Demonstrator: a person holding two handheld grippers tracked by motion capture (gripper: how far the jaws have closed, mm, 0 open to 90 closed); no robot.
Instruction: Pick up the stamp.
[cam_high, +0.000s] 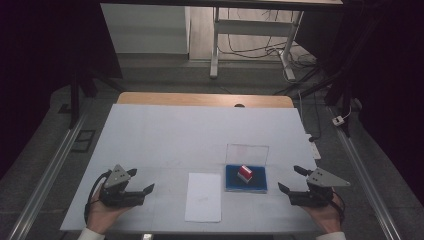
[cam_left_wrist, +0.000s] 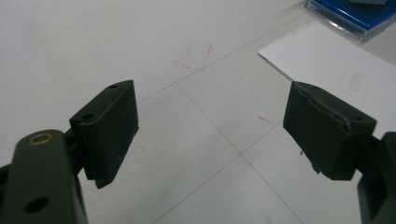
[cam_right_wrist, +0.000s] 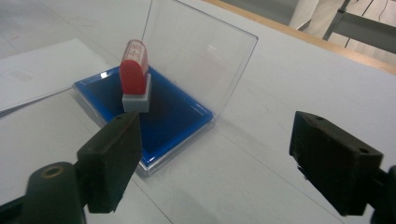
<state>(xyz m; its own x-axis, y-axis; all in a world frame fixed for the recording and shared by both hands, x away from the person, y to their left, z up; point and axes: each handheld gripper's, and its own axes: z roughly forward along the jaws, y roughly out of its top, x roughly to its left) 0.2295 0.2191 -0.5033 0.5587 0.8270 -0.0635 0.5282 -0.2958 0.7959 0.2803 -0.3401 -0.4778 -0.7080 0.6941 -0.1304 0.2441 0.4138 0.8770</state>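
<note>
Far left on the white tabletop (cam_high: 150, 135): left gripper (cam_high: 141, 181) held in a hand (cam_high: 102, 212) entering from the bottom edge, grey three-cornered plate on top, black cable looping beside the wrist. Fingers (cam_left_wrist: 109, 130) spread wide apart, gripping nothing, hovering low over bare white surface crossed by thin lines and a few faint red pen marks (cam_left_wrist: 196, 56).

Just right of that gripper, near the front edge: white sheet of paper (cam_high: 204, 196) lying flat, long side running away from the person, a faint small printed box on it (cam_left_wrist: 355, 83). Corner of the sheet reaching close to the left gripper's farther finger in the left gripper view.

Right of the paper, almost touching its upper corner: blue ink pad (cam_high: 245, 184) in a clear case, clear lid (cam_high: 247, 154) standing upright at the far side, open. Red stamp (cam_high: 244, 173) with a grey base standing on the blue pad, toward its far half; in the right gripper view, tilted slightly, seated at the pad's left portion (cam_right_wrist: 135, 77), with small red print on its pale top.

Far right: right gripper (cam_high: 295, 179) held in the other hand (cam_high: 325, 215), grey plate on top, pointing left toward the ink pad and set just beside it, not touching. Fingers (cam_right_wrist: 112, 161) wide open, empty, near front corner of the clear case lying between them in the right gripper view.

Beyond the white sheet: wooden tabletop edge (cam_high: 205, 99), then grey floor, desk legs and loose cables (cam_high: 260, 50).
</note>
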